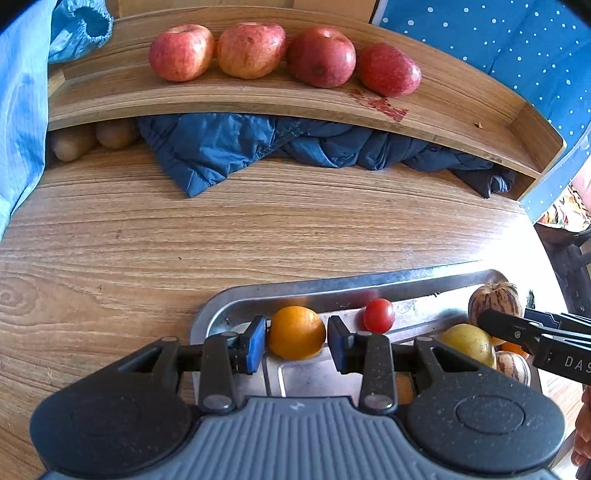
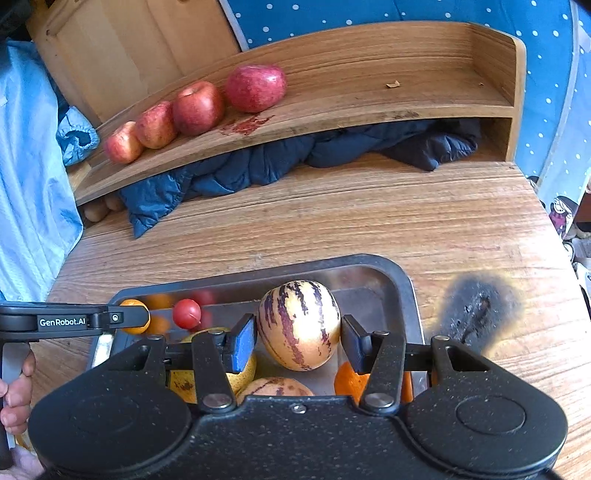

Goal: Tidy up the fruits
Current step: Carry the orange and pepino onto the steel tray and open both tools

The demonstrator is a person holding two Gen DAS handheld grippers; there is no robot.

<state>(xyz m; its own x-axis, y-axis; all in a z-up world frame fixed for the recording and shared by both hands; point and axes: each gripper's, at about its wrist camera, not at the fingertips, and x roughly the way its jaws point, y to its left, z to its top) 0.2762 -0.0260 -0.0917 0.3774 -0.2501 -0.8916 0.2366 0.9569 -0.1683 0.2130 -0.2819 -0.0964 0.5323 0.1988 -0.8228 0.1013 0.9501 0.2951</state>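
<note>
The left gripper (image 1: 296,341) brackets a round orange fruit (image 1: 296,332) in the metal tray (image 1: 280,291) – jaws spread, each pad just off the skin. The right gripper (image 2: 299,341) stands open around a cream, purple-striped oval melon (image 2: 298,325) in the same tray, not touching it. A small red tomato (image 1: 378,315) lies near. Four red apples (image 1: 284,53) line the curved wooden shelf (image 1: 258,99).

A wooden table (image 2: 369,221) carries a raised wooden shelf (image 2: 369,74) along its far edge. Dark blue cloth (image 2: 295,158) is bunched under the shelf. Blue polka-dot fabric (image 2: 406,14) hangs behind it. Right of the shelf's front, a black scorch mark (image 2: 476,310) stains the tabletop.
</note>
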